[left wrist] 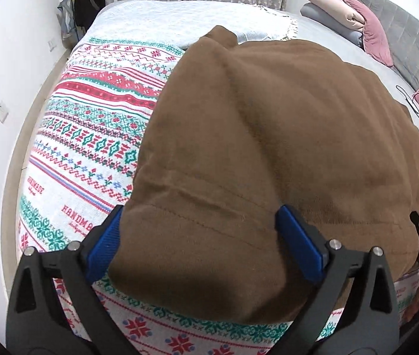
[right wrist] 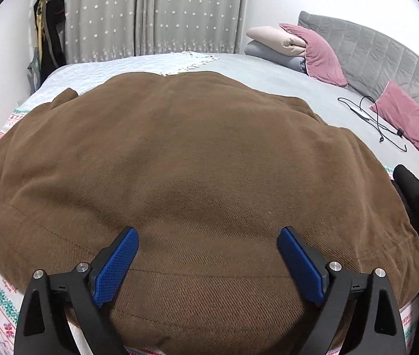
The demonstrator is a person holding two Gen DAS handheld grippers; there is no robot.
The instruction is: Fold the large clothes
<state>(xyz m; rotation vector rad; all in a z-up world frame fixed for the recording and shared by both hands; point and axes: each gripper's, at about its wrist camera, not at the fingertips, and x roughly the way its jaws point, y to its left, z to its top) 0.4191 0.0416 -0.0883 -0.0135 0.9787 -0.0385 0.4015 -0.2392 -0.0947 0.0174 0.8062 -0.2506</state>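
1. A large brown garment (right wrist: 209,153) is spread flat on a bed, over a red, green and white patterned blanket (left wrist: 91,136).
2. The left hand-held gripper (left wrist: 200,236) is seen with its jaws spread wide over the garment's near left corner; the cloth lies between the blue pads (left wrist: 298,236), but no pinch is seen.
3. The right hand-held gripper (right wrist: 208,263) is likewise released, its jaws wide apart above the garment's near hem.
4. Pink pillows (right wrist: 318,50) are set against a grey headboard (right wrist: 386,59), and a black cable (right wrist: 378,121) lies on the grey sheet beside them.
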